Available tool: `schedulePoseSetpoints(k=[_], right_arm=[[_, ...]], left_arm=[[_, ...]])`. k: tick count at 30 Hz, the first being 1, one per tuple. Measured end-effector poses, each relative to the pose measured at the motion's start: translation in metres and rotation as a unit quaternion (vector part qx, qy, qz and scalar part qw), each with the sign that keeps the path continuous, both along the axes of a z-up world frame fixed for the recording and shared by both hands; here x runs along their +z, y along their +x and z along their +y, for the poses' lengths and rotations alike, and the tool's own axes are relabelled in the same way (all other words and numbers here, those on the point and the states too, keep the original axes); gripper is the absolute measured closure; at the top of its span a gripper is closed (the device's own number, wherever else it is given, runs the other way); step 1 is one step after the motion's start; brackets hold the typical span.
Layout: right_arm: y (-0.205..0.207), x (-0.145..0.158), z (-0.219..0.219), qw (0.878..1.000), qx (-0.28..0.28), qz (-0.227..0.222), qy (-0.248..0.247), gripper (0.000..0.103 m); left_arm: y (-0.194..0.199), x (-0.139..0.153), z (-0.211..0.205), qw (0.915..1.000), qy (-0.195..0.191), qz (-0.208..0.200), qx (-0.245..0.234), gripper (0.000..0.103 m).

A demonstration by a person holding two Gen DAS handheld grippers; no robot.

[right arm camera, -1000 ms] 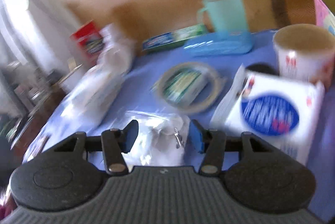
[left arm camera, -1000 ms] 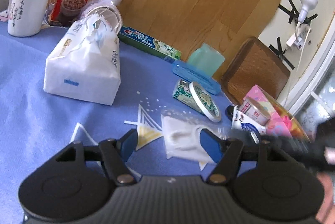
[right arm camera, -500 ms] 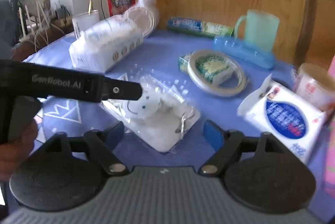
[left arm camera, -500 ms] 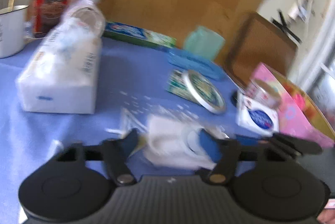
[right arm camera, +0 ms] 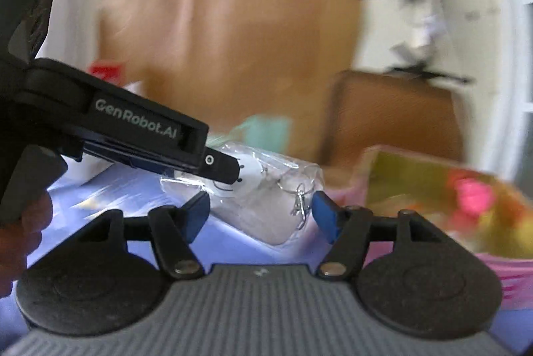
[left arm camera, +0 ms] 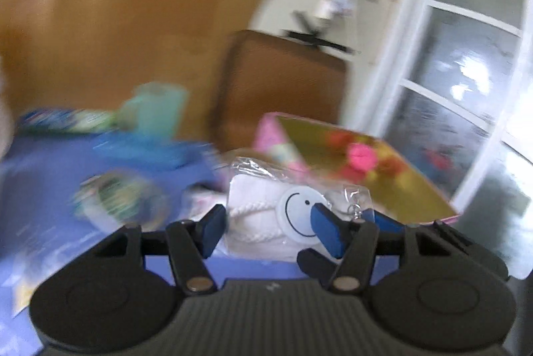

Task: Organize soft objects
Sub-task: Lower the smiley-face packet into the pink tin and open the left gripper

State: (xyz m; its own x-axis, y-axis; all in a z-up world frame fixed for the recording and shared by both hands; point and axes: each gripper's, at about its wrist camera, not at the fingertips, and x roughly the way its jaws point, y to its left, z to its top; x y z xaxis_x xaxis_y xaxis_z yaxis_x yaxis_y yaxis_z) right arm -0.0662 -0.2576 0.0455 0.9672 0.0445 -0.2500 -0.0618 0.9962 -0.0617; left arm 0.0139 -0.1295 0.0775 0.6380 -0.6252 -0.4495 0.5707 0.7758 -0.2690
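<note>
A soft white item sealed in a clear plastic bag [left arm camera: 266,212], with a round smiley tag and a metal key ring, hangs between the fingers of my left gripper [left arm camera: 266,231], which are closed on it, lifted off the blue tablecloth. In the right wrist view the left gripper [right arm camera: 213,166] reaches in from the left and holds the same bag [right arm camera: 269,202] up. My right gripper [right arm camera: 260,216] is open just below and around the bag, not pinching it. A pink open box [left arm camera: 359,163] with colourful soft things inside stands right behind the bag.
Both views are motion-blurred. On the blue cloth lie a tape roll on a green pack [left arm camera: 123,196], a blue case [left arm camera: 150,149], a teal mug [left arm camera: 160,109] and a toothpaste box [left arm camera: 63,119]. A brown chair back [left arm camera: 283,83] and a glass door [left arm camera: 466,96] stand behind.
The left gripper closed on the bagged item, lifted it off the cloth and swung it right toward the pink box. The right gripper opened and followed alongside.
</note>
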Motion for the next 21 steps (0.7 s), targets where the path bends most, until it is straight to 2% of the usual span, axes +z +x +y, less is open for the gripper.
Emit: schedulePoseSetpoints(k=[2,6,9,11,14,17,21], right_arm=[[-0.001,0.001,-0.029,0.999,-0.037,-0.005,0.009,0.033],[0.005,-0.005,-0.08,0.995,-0.094,0.005,0.029,0.033],[0.016,-0.016,-0.102,0.989,-0.148,0.017,0.013,0.029],[0.02,-0.024,-0.109,0.982,-0.189,0.019,0.003,0.028],[0.009,-0.027,-0.122,0.979,-0.197,0.005,0.044,0.029],[0.0,-0.022,-0.118,0.98,-0.187,-0.015,0.061,0.029],[-0.009,-0.013,-0.09,0.989,-0.122,-0.036,0.07,0.039]], left_arm=[[0.003,0.005,-0.036,0.9994,0.009,-0.012,-0.03,0.045],[0.013,-0.001,-0.102,0.9972,0.026,-0.011,-0.07,0.046],[0.018,-0.011,-0.136,0.9959,0.04,-0.005,-0.08,0.046],[0.015,-0.014,-0.145,0.9958,0.056,-0.013,-0.071,0.047],[0.009,-0.014,-0.136,0.9955,0.062,-0.029,-0.065,0.047],[0.002,-0.01,-0.104,0.9967,0.053,-0.039,-0.047,0.046],[-0.002,-0.018,-0.036,0.9985,0.043,-0.034,0.005,0.046]])
